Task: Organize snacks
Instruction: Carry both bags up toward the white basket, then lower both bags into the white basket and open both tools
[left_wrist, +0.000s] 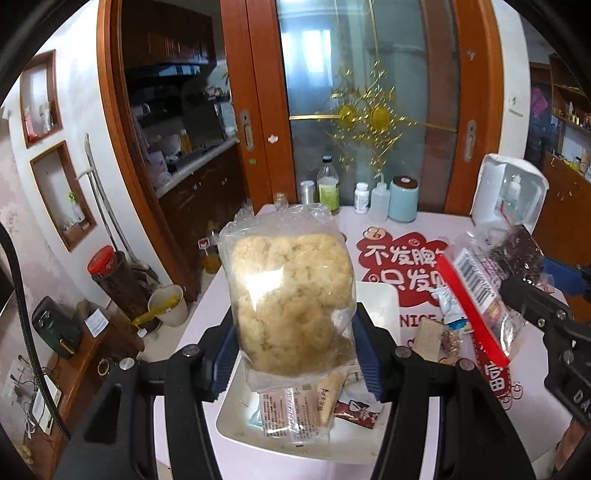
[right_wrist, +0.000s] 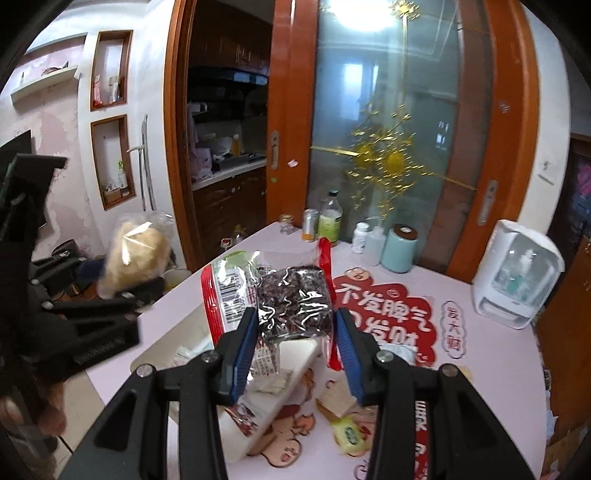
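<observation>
Your left hand-held gripper (left_wrist: 295, 354) clamps a crinkly clear bag of pale crumbly snack (left_wrist: 291, 295), long axis upright, above the white tray (left_wrist: 236, 424) on the pink desk (left_wrist: 532, 413). Your right hand-held gripper (right_wrist: 297, 354) grips a glossy red-edged packet of dark pieces (right_wrist: 291, 302), upright, over the desk.

Your left tongs (left_wrist: 293, 354) and right tongs (right_wrist: 297, 354) look alike: black angular arms, silver round screws at the joints, ribbed blue pads (right_wrist: 245, 354) inside each finger.
</observation>
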